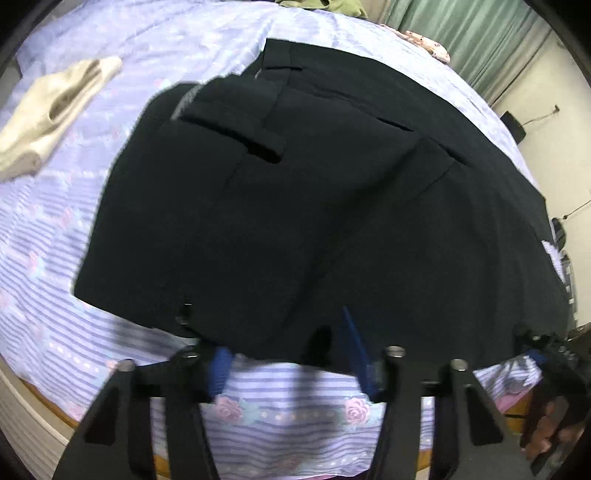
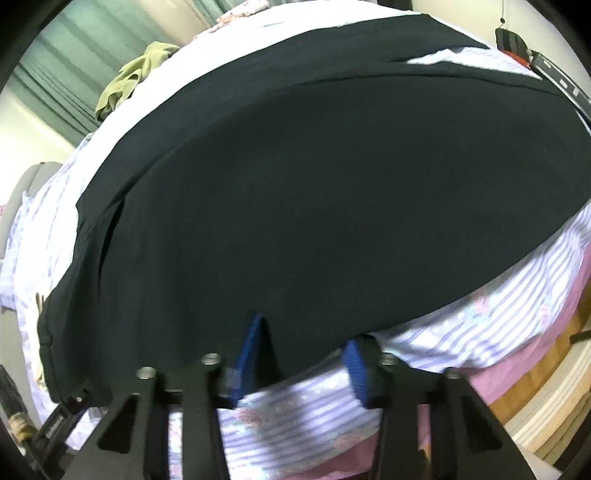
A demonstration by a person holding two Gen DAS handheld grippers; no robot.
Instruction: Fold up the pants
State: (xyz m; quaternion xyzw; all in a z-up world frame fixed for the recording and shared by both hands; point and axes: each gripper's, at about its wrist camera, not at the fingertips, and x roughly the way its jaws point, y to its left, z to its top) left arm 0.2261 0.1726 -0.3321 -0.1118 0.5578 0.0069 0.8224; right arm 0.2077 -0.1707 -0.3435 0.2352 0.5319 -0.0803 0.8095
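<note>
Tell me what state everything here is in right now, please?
Black pants: spread flat on the bed, near edge between both grippers' pads.
Left hand-held gripper: partly closed at the pants' edge; grip unclear.
Right hand-held gripper: partly closed at the pants' edge; grip unclear.
Cream garment: crumpled.
Green garment: crumpled.
Striped sheet: spread.

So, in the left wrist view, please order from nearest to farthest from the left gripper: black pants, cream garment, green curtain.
Measured from the left gripper:
1. Black pants, right at its fingertips, centre.
2. Cream garment, on the bed, upper left.
3. Green curtain, beyond the bed, top right.
</note>
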